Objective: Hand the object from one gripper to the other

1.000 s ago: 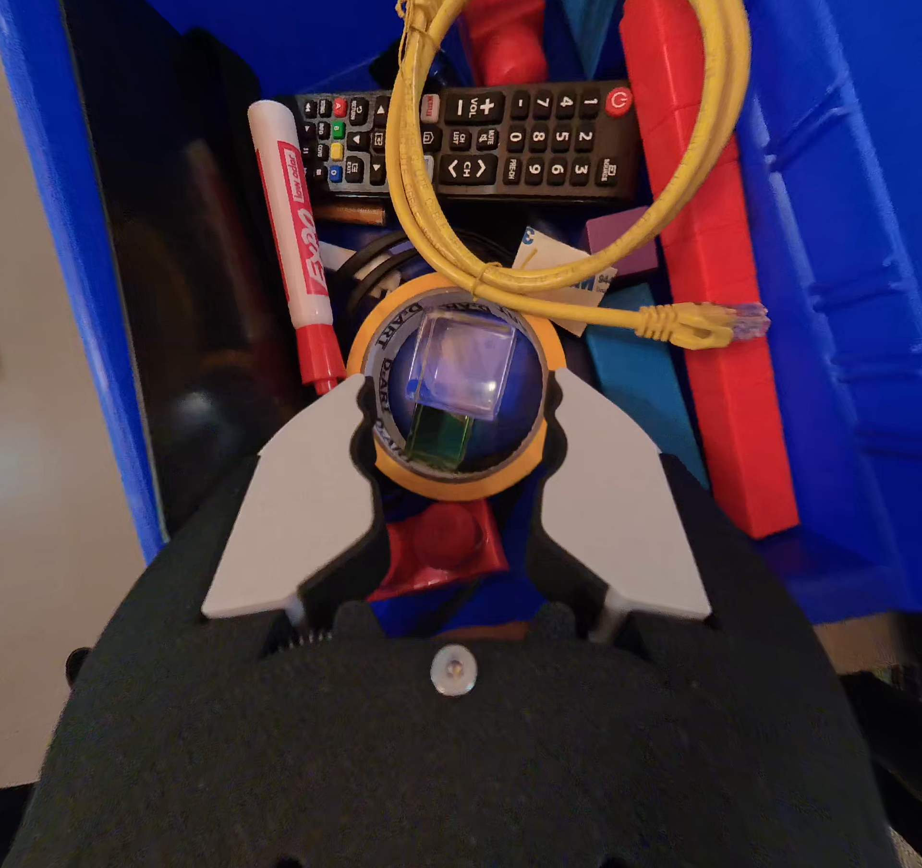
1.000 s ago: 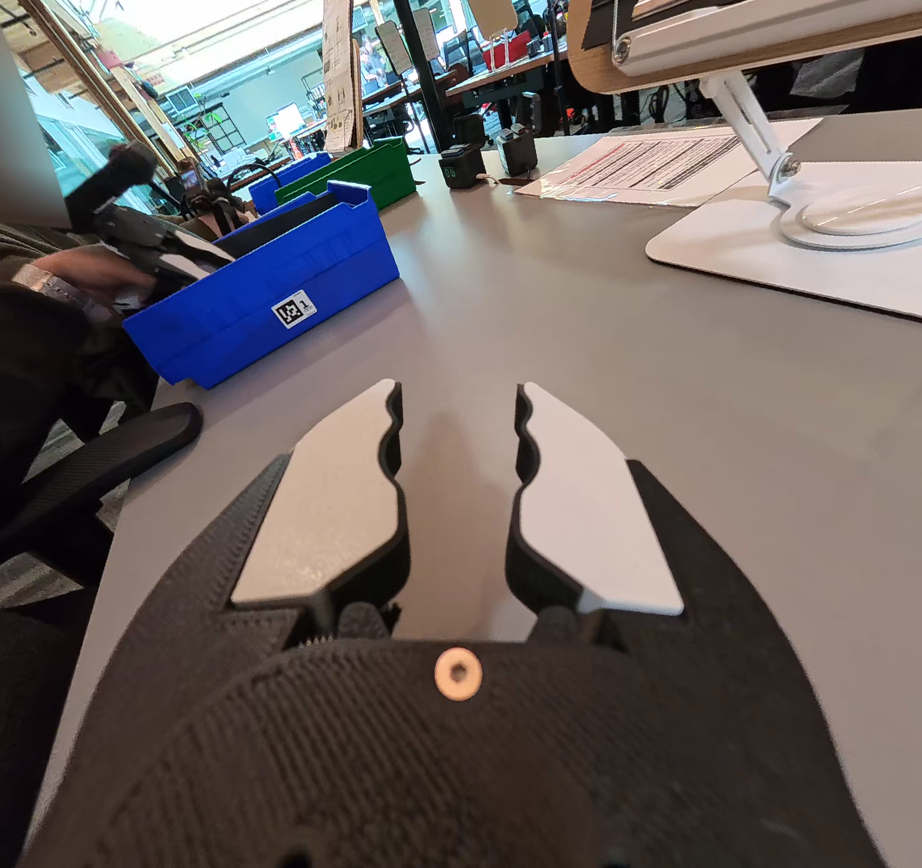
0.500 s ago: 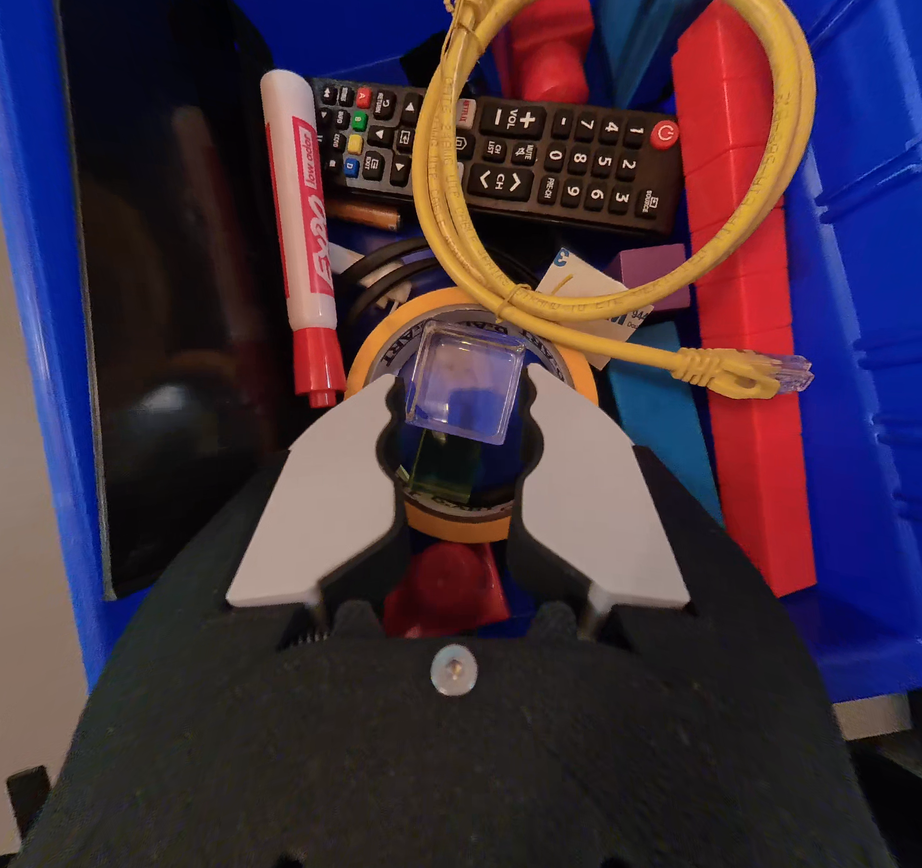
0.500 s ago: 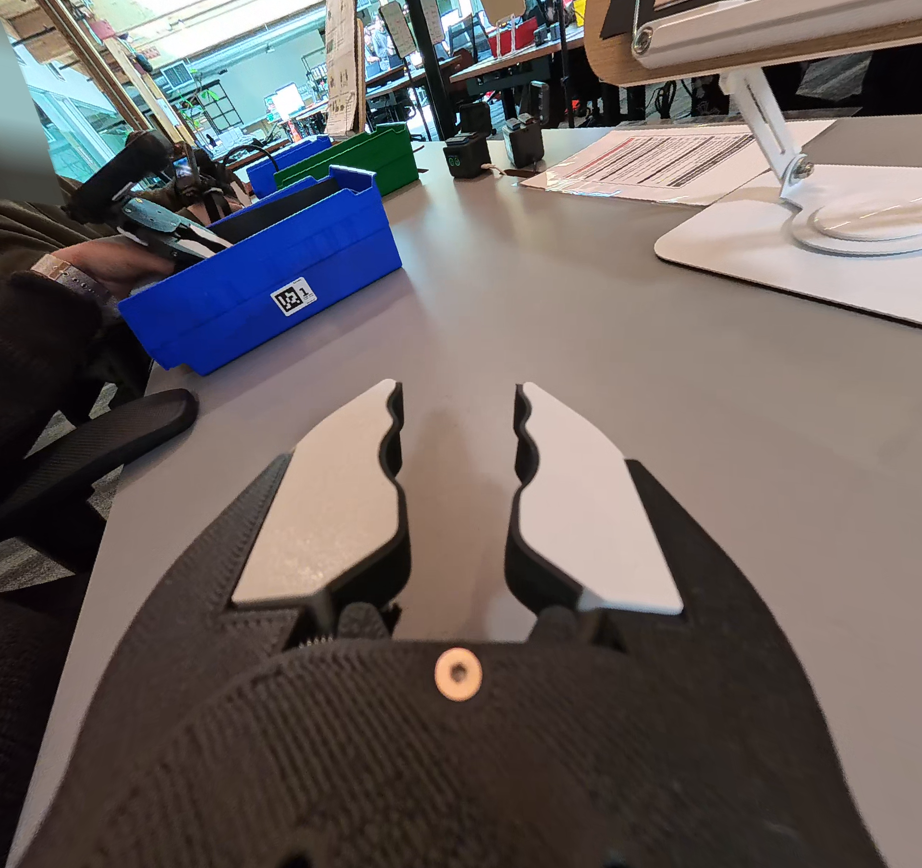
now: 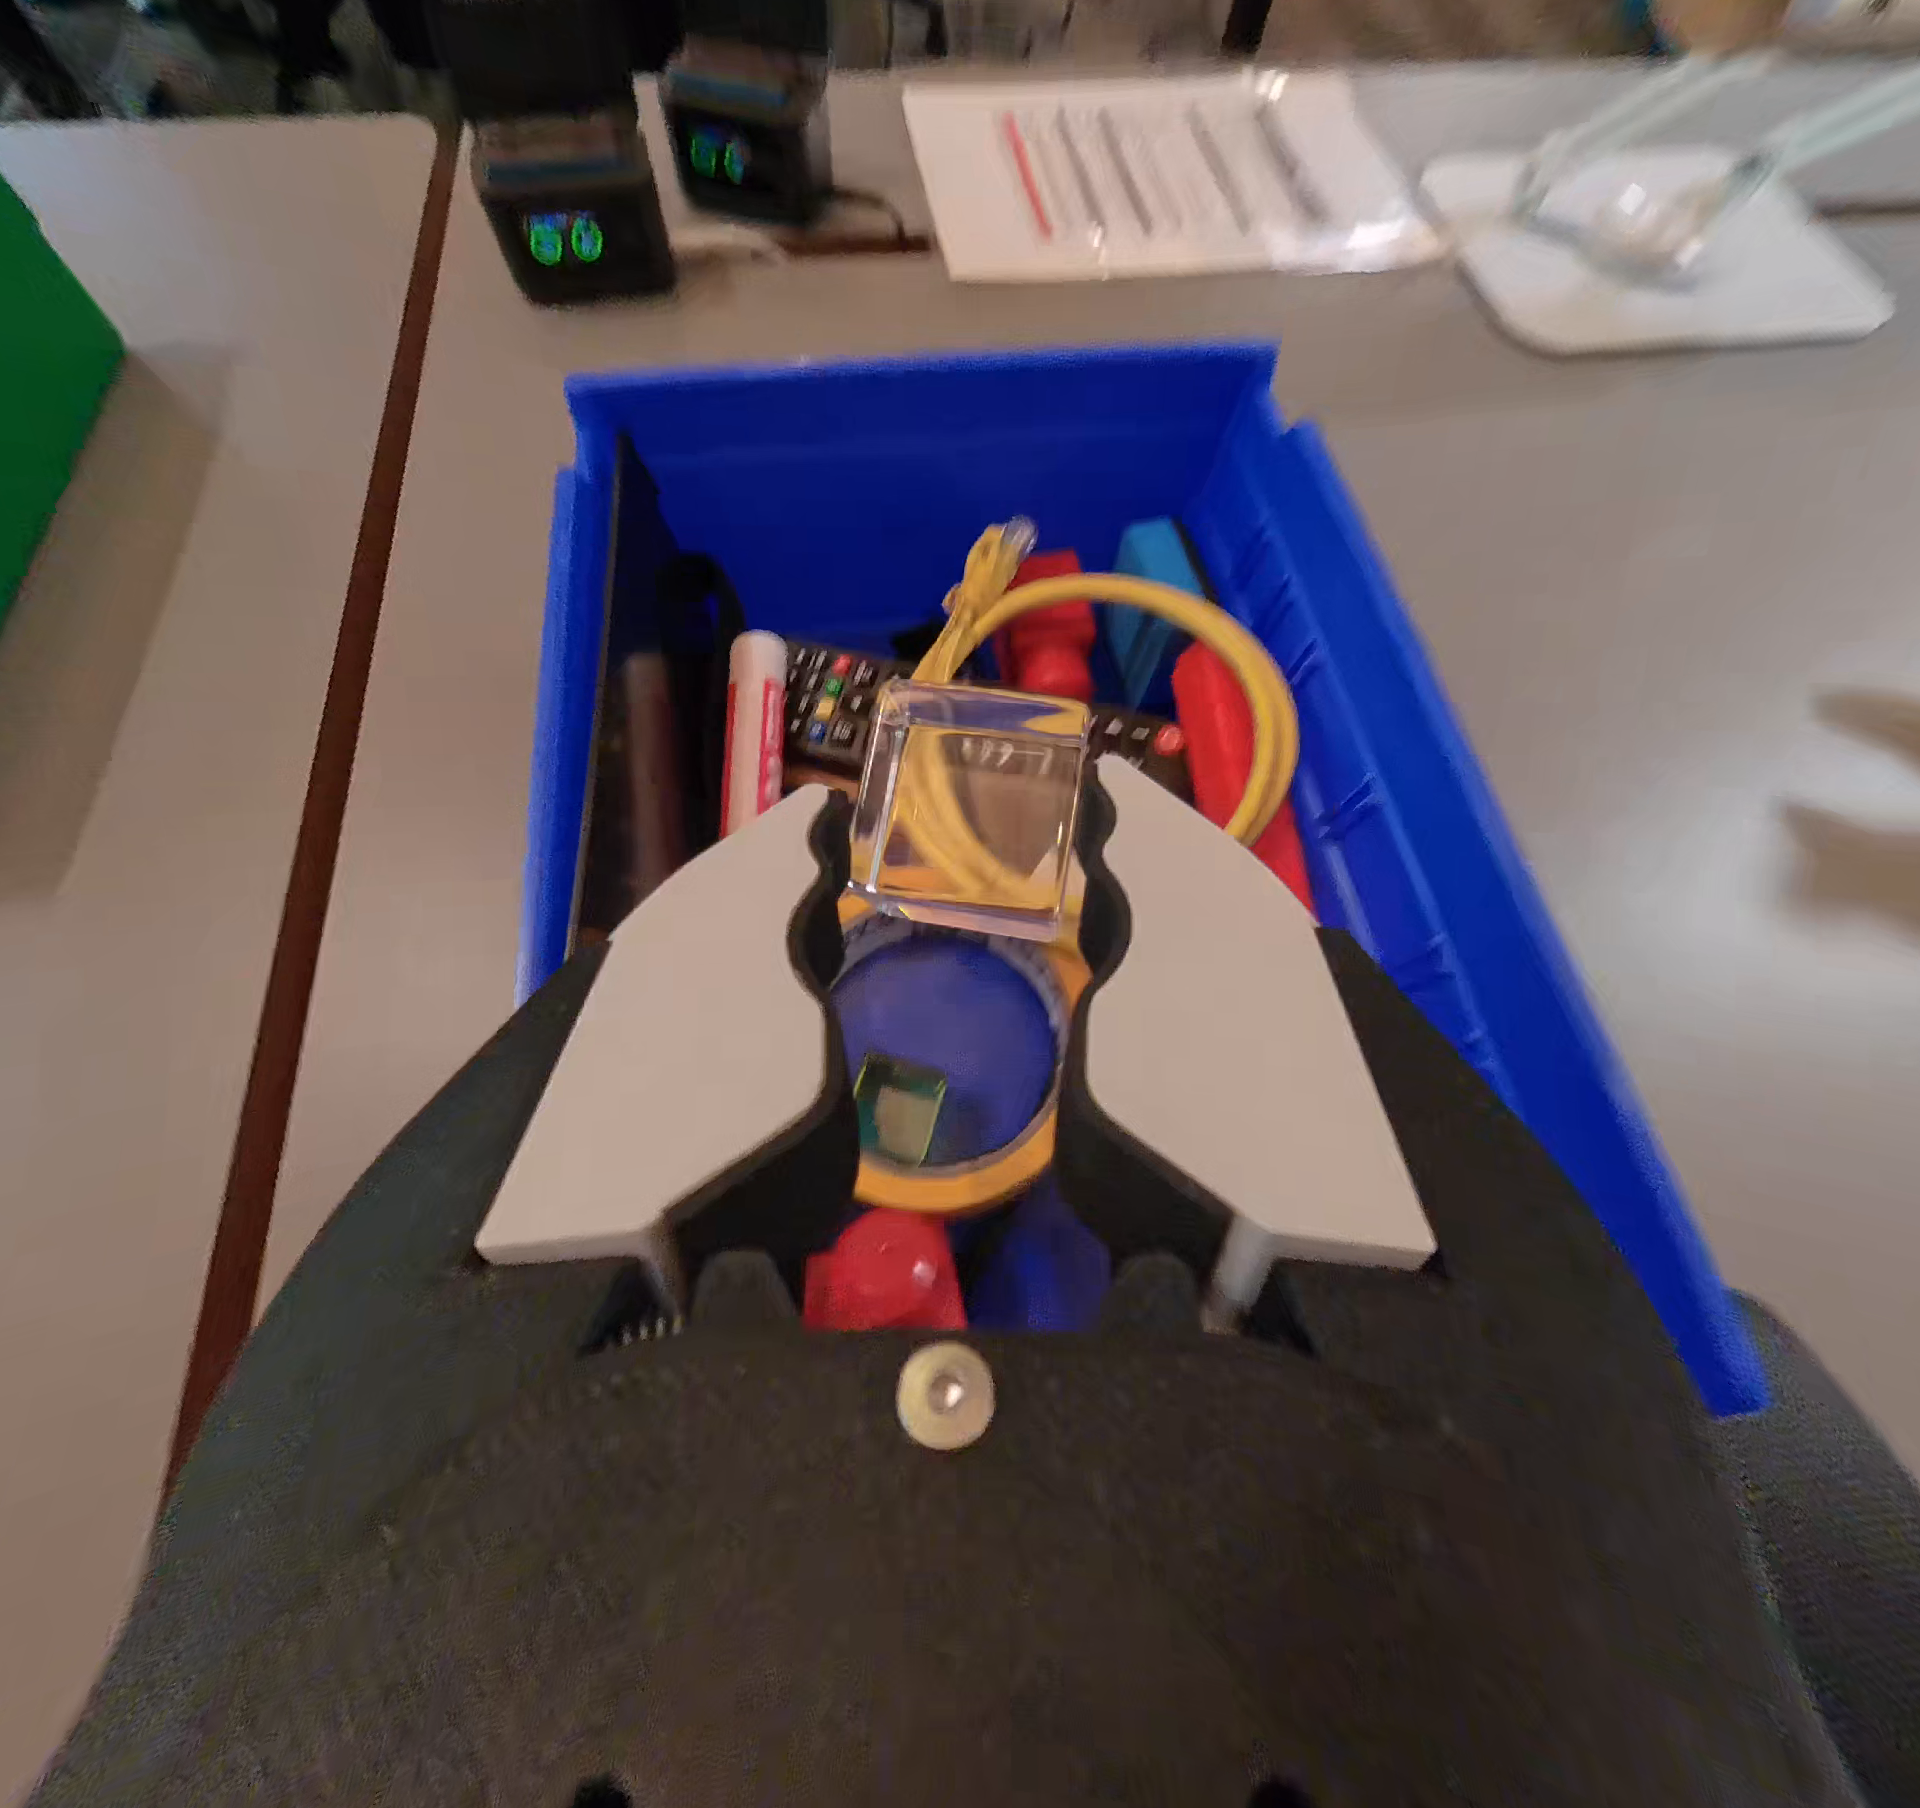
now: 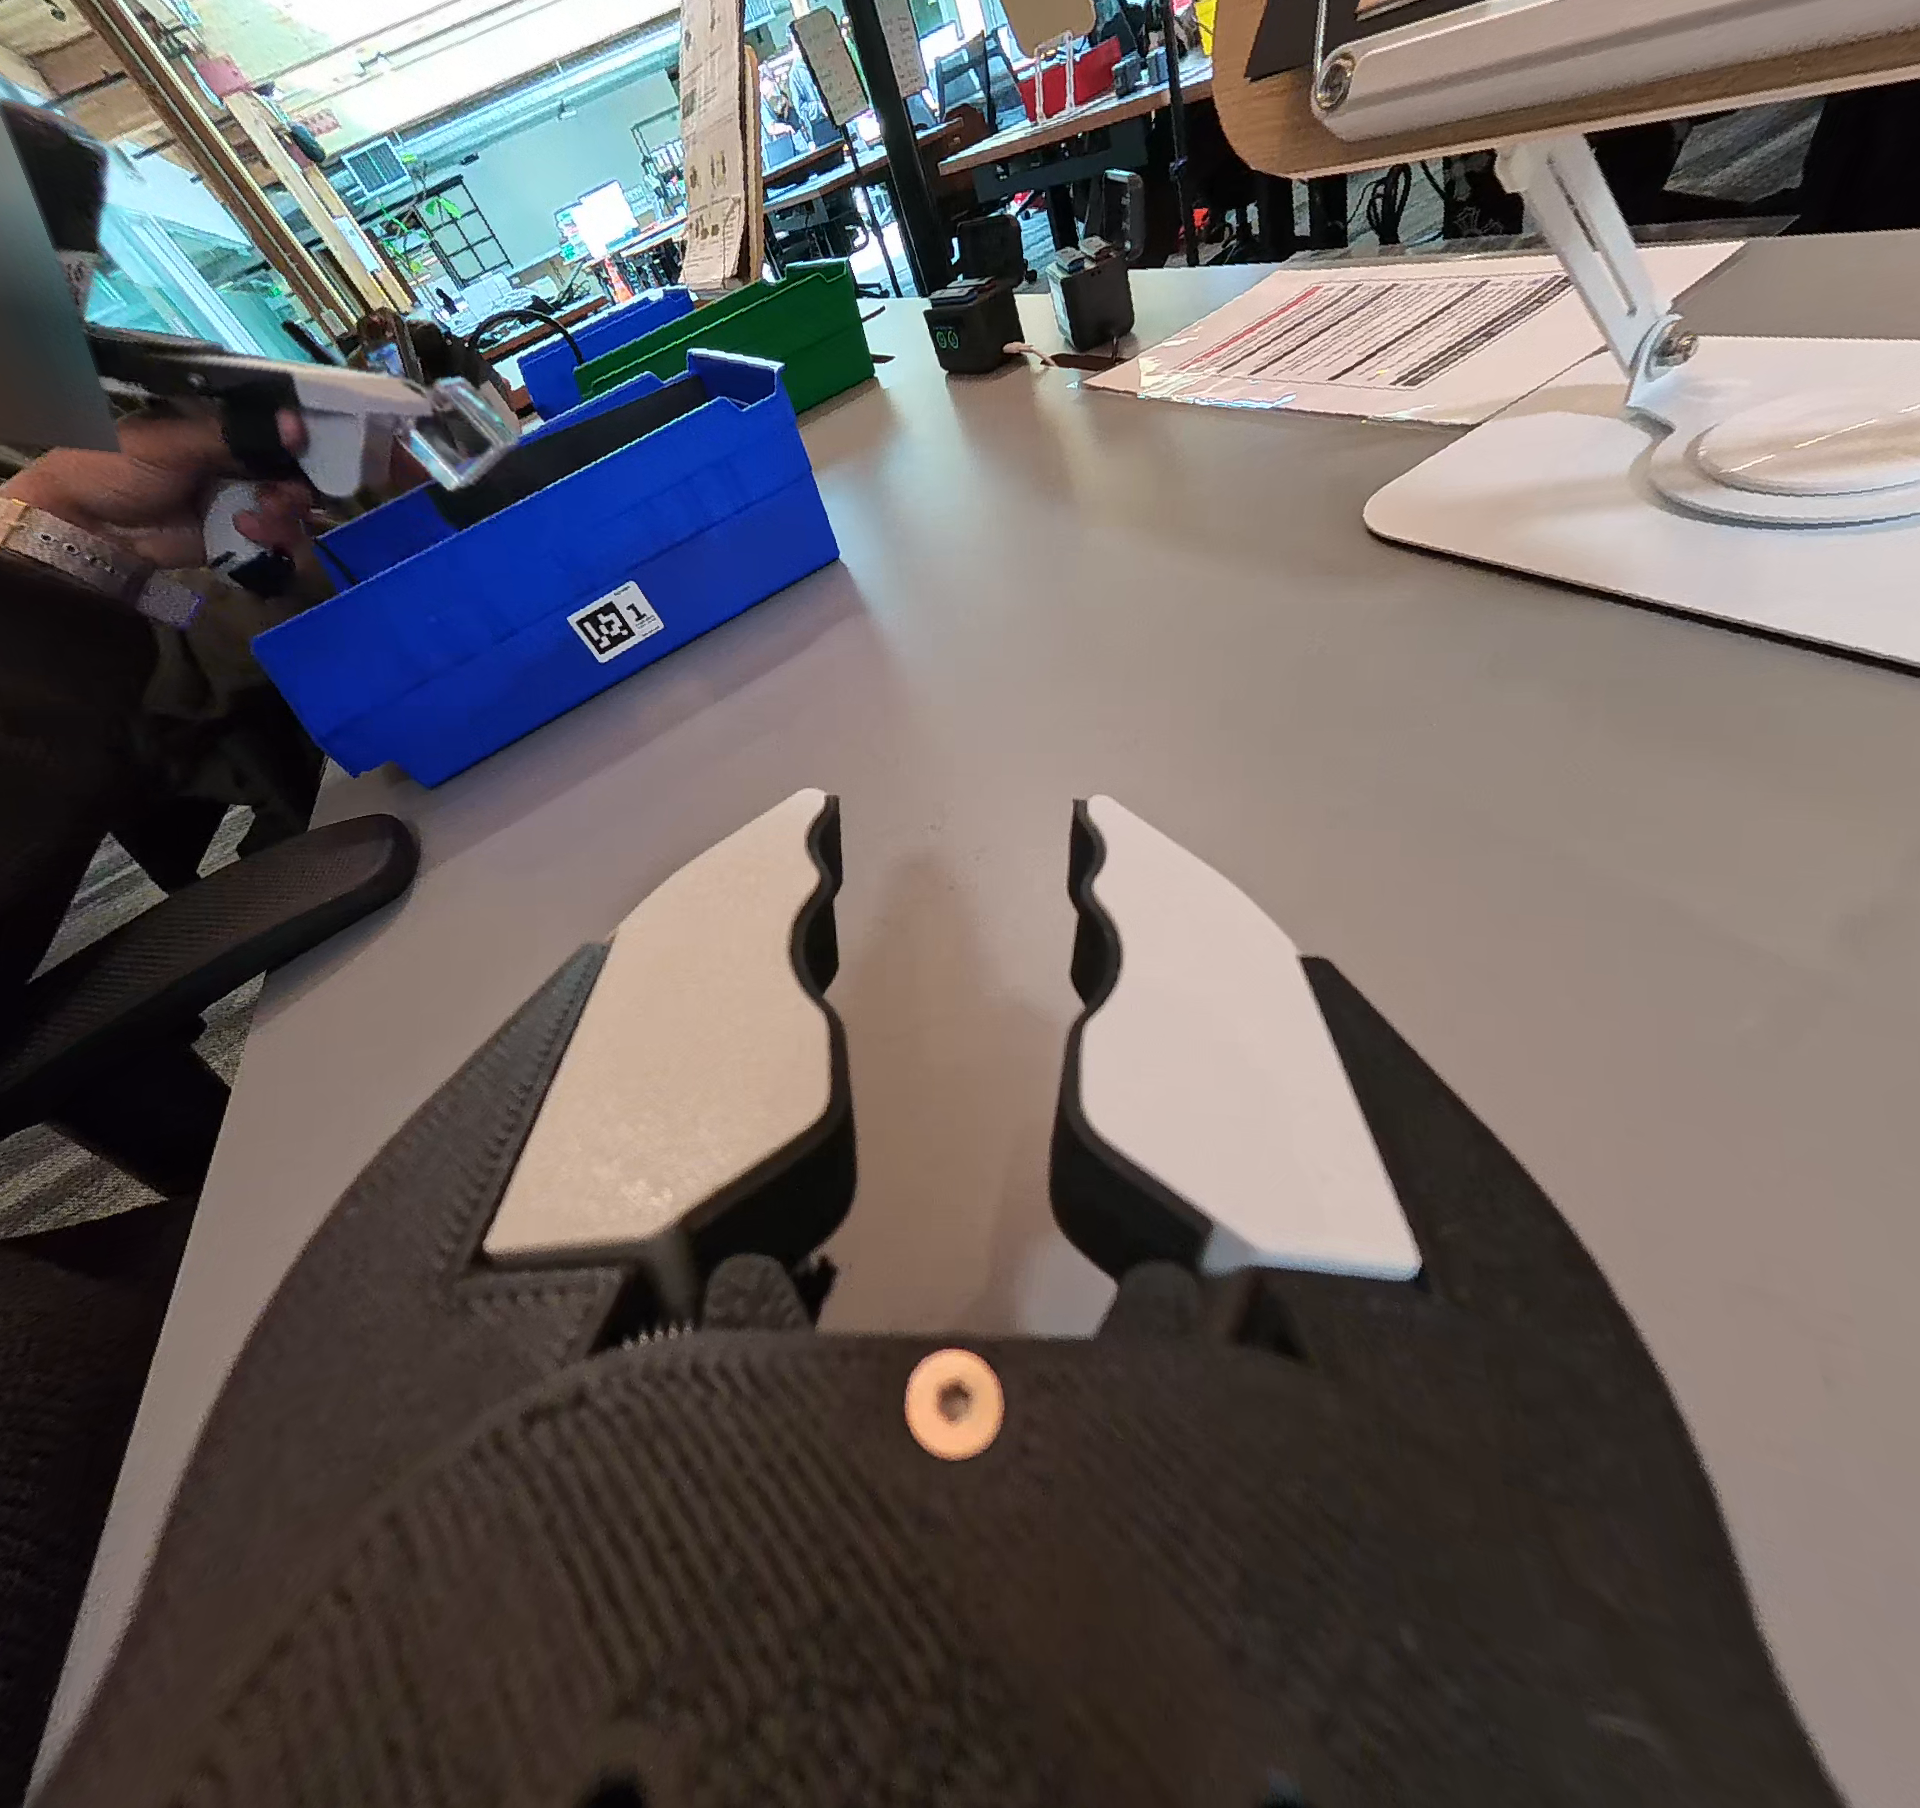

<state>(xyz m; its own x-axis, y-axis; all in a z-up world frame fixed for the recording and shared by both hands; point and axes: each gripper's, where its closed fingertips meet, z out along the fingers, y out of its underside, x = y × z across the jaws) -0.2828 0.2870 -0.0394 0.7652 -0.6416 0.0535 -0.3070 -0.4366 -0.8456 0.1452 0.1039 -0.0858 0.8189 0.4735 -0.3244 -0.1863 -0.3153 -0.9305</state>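
Note:
My left gripper (image 5: 961, 813) is shut on a clear plastic cube (image 5: 971, 813) and holds it above the blue bin (image 5: 1351, 719). The cube sits between the fingertips, tilted a little. In the right wrist view the left gripper (image 6: 457, 428) shows at the far left with the clear cube (image 6: 462, 433) at its tip, over the blue bin (image 6: 540, 605). My right gripper (image 6: 951, 823) is open and empty, low over the grey table (image 6: 1247, 719), well to the right of the bin.
The bin holds a roll of orange tape (image 5: 956, 1187), a yellow cable (image 5: 1195, 636), a remote (image 5: 831, 709), a marker (image 5: 753, 719) and red and blue blocks. Two small black devices (image 5: 571, 189), a laminated sheet (image 5: 1143, 169) and a white stand base (image 6: 1662, 511) lie farther back. A green bin (image 6: 748, 335) stands behind. Across from one pair of fingers to the other is roughly 45 cm.
My left gripper closed on the clear cube and lifted it up out of the bin, so the whole bin and the table now show. The right gripper stayed open and nearly still.

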